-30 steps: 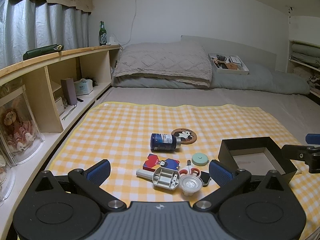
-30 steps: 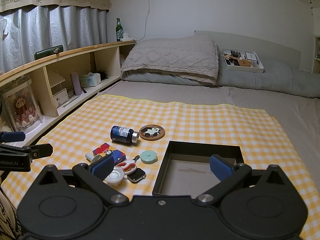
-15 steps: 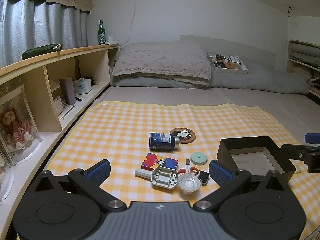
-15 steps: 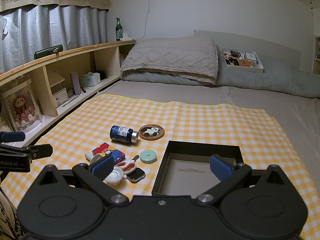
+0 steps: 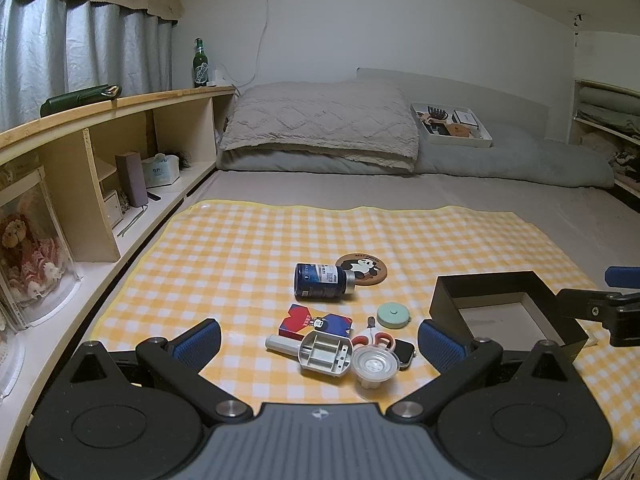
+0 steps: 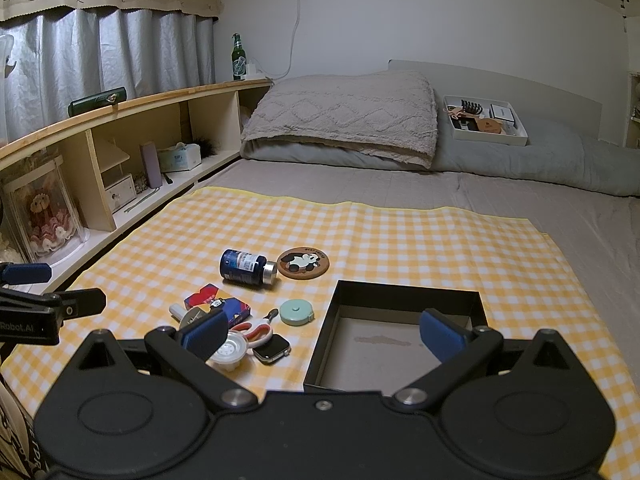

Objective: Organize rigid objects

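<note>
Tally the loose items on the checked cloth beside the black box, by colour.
Blue: 1, bottle
Brown: 1, panda coaster
Red and blue: 1, card box
Mint green: 1, tape measure
Red-handled: 1, scissors
Black: 1, smartwatch
Grey: 1, handled tool
White: 1, round cap
Total: 8

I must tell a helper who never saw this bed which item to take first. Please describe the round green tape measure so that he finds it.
On the yellow checked cloth, find the open black box. Just left of it lies the tape measure, apart from the scissors. It is the only mint-green disc.
</note>
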A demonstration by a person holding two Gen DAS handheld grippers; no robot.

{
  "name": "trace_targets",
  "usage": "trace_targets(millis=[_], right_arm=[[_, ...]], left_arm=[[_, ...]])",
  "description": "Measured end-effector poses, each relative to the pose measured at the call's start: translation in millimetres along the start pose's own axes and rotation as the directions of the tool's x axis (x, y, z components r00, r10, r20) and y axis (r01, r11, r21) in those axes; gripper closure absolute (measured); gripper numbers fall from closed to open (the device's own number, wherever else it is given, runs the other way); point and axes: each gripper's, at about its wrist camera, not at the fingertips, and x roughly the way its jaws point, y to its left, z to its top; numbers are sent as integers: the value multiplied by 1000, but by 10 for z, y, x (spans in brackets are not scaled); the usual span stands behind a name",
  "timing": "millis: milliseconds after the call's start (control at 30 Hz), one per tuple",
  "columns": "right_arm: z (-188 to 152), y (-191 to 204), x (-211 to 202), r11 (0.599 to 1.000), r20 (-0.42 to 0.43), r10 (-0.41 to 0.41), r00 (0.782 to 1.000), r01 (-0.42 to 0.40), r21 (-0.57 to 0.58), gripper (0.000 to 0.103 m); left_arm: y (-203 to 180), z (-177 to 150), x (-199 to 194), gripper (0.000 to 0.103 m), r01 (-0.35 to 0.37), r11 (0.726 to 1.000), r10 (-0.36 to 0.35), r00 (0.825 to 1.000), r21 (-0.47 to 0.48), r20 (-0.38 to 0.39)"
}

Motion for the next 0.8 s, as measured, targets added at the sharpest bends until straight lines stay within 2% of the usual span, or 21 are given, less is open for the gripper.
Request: trace_targets(millis=[567,800], right_arm=[[14,-51,-4,1000,22,0,1000,0,3,0],[90,-167,-117,998,74,-69,995,67,19,0]], left_arm=[[6,8,-4,0,3,1000,-3,1000,-1,-2],[2,23,0,0,2,1000,-3,999,17,32]])
